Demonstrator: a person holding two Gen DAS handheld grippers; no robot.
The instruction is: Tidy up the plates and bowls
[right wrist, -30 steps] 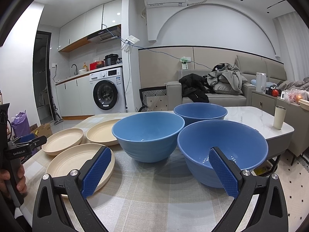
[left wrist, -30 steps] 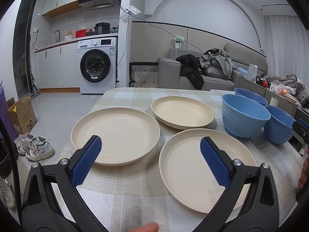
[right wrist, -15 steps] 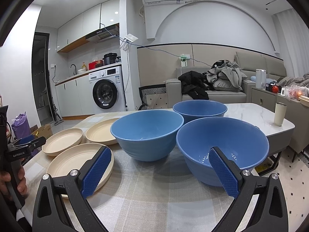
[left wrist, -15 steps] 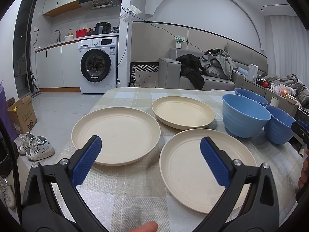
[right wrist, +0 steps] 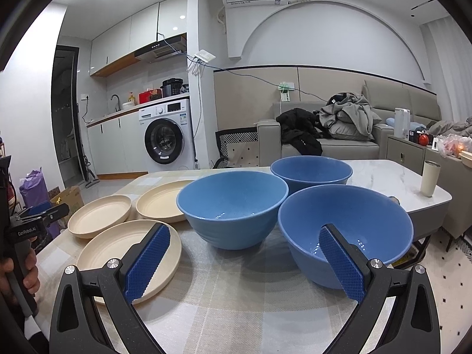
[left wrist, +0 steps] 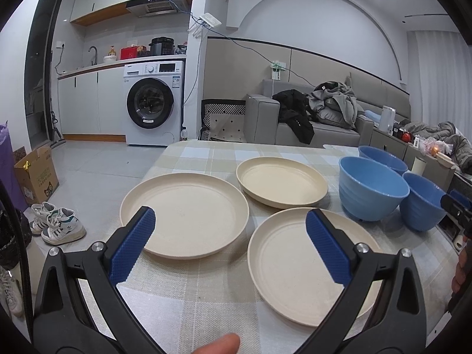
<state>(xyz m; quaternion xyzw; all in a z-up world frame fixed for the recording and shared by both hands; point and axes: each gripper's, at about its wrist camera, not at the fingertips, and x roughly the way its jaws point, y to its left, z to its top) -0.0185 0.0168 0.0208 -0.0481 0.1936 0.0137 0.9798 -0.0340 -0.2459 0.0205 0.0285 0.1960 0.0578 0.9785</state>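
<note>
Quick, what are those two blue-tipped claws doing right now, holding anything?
Left gripper: open, holding nothing, above the cream plates.
Right gripper: open, holding nothing, facing the blue bowls.

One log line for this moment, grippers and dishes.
left gripper: open, empty | right gripper: open, empty | three cream round plates: unstacked | three blue plastic bowls: unstacked | checked tablecloth

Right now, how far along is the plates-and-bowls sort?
Done: nothing. All three cream plates lie apart on the checked cloth: near plate, left plate, far plate. The three blue bowls, near bowl, middle bowl and far bowl, sit unnested, side by side.
In hand: nothing; left gripper and right gripper are open and empty.
Left: stacking plates, nesting bowls.
</note>
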